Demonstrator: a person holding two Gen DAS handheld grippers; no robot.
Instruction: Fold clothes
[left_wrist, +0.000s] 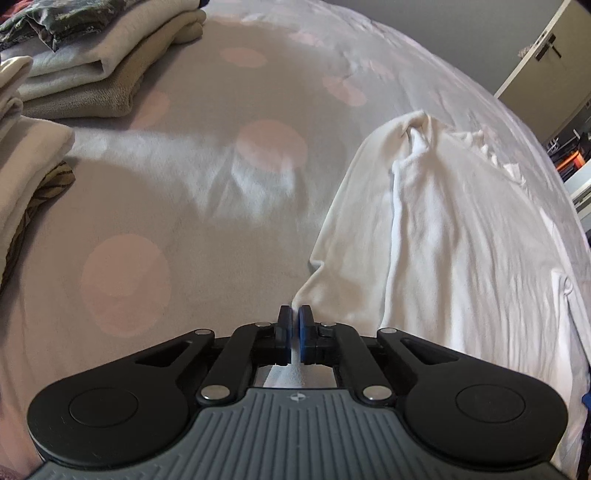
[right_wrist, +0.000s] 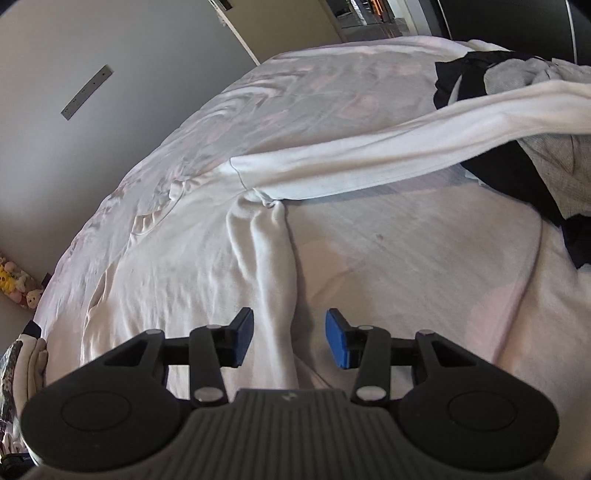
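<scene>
**A:** so where's everything sitting? Big stuff first.

**B:** Bed (left_wrist: 192, 229) carries it all. Folded stacks (left_wrist: 85, 74) are at its far-left corner in the left view, and a loose dark-and-grey heap (right_wrist: 517, 122) is toward the far-right edge in the right view. The white long-sleeve top (left_wrist: 443, 229) lies spread along the right side, long axis running away from both grippers, one sleeve (right_wrist: 369, 147) stretched out sideways.

**A:** and the grippers?

**B:** Left gripper (left_wrist: 294, 328) is pinched tight on the top's near corner. Right gripper (right_wrist: 290, 338) is spread wide, straddling a bunched ridge of the same cloth. I'd guess the right one is nearer the ridge, so that's the grab.
</scene>
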